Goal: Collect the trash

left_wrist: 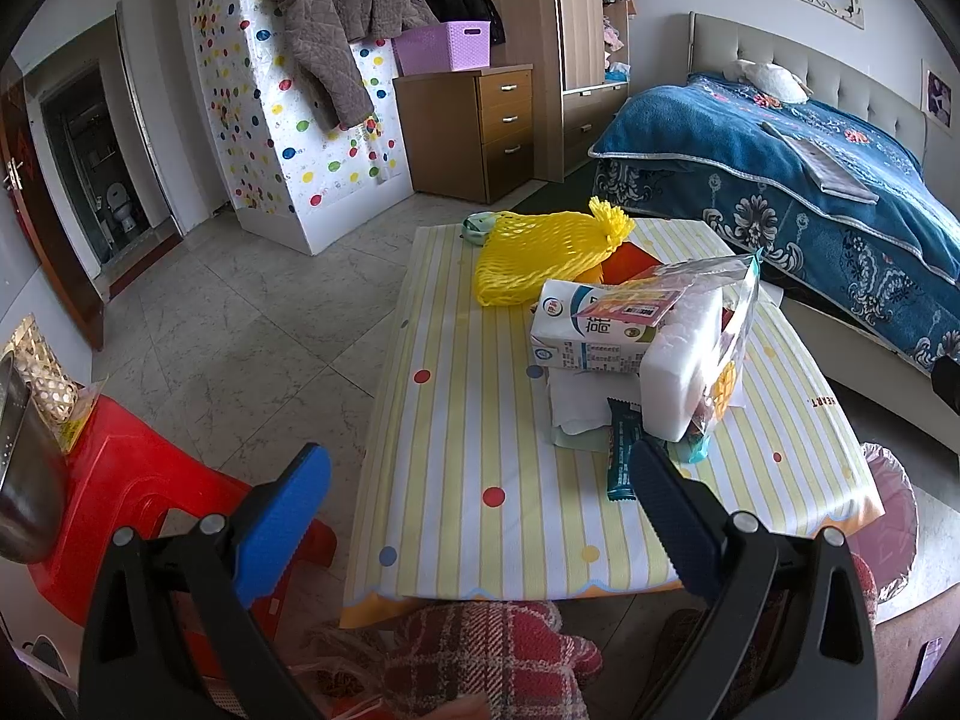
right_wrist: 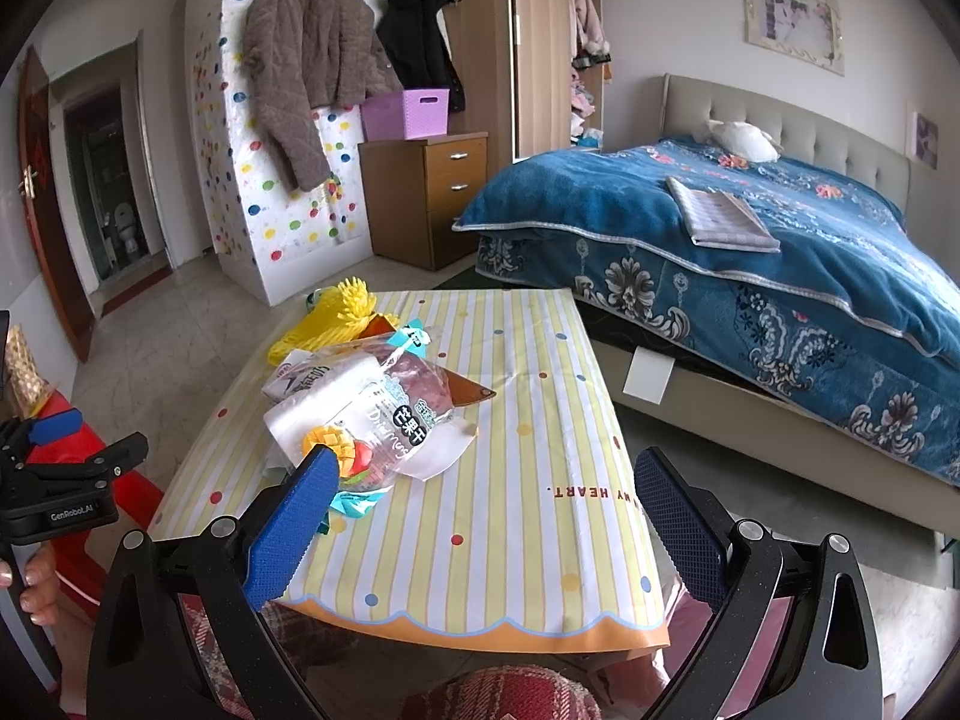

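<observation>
A pile of trash lies on the striped table (left_wrist: 468, 468): a yellow foam net (left_wrist: 540, 252), a milk carton (left_wrist: 591, 330), a white foam block (left_wrist: 684, 372), a clear snack bag (left_wrist: 729, 360) and a dark bar wrapper (left_wrist: 621, 456). My left gripper (left_wrist: 480, 516) is open and empty, above the table's near edge, left of the pile. In the right wrist view the snack bag (right_wrist: 396, 420), foam block (right_wrist: 318, 402) and foam net (right_wrist: 327, 318) lie on the table's (right_wrist: 528, 480) left half. My right gripper (right_wrist: 486, 516) is open and empty near the front edge.
A red plastic stool (left_wrist: 132, 510) stands left of the table. A bin with a pink liner (left_wrist: 894, 516) stands at the table's right corner. A bed (right_wrist: 780, 252) lies to the right. A wooden drawer unit (right_wrist: 432, 198) and wardrobe stand at the back.
</observation>
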`<action>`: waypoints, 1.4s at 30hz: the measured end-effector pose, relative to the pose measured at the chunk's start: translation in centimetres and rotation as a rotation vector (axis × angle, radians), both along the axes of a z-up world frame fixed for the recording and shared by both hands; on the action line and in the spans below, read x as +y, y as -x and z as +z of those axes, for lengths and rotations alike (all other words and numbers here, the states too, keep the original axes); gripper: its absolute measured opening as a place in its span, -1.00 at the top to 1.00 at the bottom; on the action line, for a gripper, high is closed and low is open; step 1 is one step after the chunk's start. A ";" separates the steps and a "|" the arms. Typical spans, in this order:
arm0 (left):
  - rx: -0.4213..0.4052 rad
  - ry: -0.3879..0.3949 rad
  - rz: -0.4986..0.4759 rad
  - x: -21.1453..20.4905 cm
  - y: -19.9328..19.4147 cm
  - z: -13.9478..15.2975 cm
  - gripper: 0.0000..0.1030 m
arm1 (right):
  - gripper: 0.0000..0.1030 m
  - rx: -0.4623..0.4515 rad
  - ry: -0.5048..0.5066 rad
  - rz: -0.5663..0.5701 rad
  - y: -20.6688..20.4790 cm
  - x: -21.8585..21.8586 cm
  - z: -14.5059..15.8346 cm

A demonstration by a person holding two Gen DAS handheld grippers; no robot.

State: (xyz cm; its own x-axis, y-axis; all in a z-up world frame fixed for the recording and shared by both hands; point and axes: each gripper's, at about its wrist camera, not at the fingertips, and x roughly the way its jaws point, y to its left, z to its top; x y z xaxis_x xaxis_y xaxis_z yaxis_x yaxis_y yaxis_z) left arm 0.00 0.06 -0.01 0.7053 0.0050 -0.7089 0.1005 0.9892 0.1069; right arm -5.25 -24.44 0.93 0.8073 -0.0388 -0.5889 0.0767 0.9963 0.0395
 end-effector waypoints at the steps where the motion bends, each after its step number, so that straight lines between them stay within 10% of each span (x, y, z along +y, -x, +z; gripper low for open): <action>1: -0.001 0.000 0.000 0.0 0.0 0.0 -0.87 | -0.90 0.000 0.000 -0.001 0.0 0.0 0.0; 42: 0.004 0.000 0.003 0.0 -0.4 -1.1 -0.87 | -0.90 0.003 0.003 -0.001 0.1 0.2 -0.2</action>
